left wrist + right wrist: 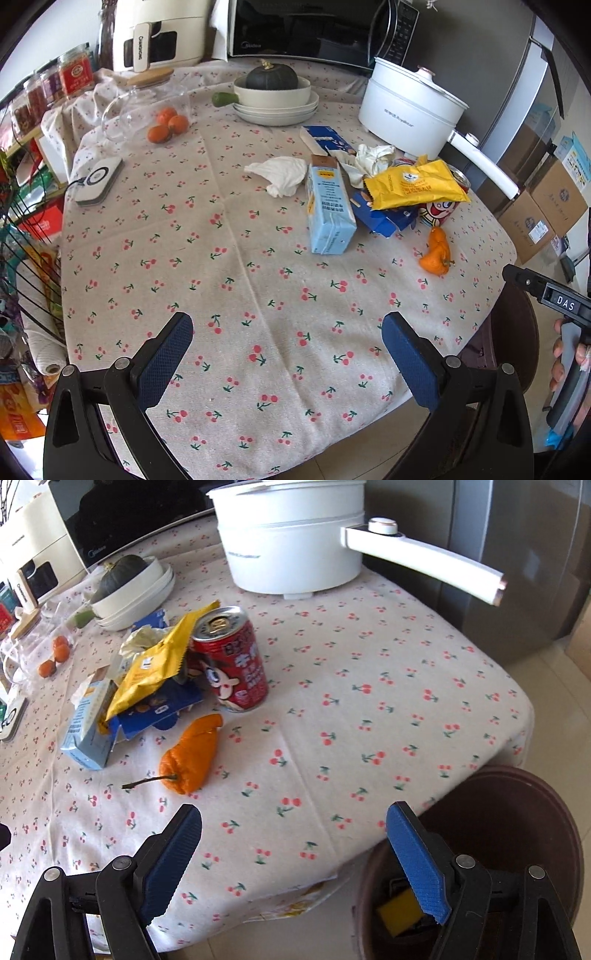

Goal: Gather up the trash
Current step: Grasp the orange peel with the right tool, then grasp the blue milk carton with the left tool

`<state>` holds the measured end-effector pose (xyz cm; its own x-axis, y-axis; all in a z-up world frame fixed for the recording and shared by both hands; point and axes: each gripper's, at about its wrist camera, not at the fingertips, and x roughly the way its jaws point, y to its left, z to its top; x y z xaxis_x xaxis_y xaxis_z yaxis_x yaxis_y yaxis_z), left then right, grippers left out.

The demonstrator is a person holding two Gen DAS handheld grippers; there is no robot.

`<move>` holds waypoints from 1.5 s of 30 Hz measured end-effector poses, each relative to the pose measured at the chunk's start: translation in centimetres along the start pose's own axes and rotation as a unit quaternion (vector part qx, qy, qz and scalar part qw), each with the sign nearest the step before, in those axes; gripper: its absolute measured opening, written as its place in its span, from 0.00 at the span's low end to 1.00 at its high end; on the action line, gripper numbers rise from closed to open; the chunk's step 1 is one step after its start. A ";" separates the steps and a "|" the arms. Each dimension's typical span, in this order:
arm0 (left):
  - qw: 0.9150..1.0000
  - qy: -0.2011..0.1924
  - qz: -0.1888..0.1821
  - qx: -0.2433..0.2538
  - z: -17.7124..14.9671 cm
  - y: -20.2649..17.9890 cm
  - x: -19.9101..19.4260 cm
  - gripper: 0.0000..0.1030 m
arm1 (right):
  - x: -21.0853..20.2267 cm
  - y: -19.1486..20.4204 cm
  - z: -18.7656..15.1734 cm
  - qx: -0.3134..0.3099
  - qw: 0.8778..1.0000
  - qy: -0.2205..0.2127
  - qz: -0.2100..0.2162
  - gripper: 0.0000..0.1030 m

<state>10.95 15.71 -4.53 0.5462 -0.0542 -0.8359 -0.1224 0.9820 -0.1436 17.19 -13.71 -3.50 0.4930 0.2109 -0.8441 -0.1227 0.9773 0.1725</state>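
Left wrist view over table from near edge, right wrist view at corner – both share red can.

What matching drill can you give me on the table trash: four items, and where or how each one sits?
Items:
1. can
2. carton
3. peel
4. yellow wrapper

Places or states:
A. lying on its side, left edge of the pile
B. upright, next to the pile
C. on top of the blue packaging
D. alone on the cloth, nearest the right tongs

Pairs: 1-B, 2-A, 3-D, 4-C
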 end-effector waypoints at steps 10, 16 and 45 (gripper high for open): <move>1.000 0.007 0.007 -0.019 0.2 2.3 0.7 1.00 | 4.9 6.2 0.2 -0.013 0.999 0.024 0.031 0.83; 1.000 0.015 0.015 -0.020 0.3 2.5 1.6 1.00 | 7.3 7.3 0.7 -0.023 1.000 0.017 0.007 0.83; 0.998 0.000 0.011 -0.054 4.4 -3.3 9.5 0.84 | 4.2 1.4 1.8 -0.028 0.999 -0.003 0.018 0.33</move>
<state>20.14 12.74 -9.65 0.5418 -0.0336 -0.8398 -0.2232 0.9576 -0.1823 20.64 -11.37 -5.86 0.4924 0.2467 -0.8347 -0.1888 0.9664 0.1742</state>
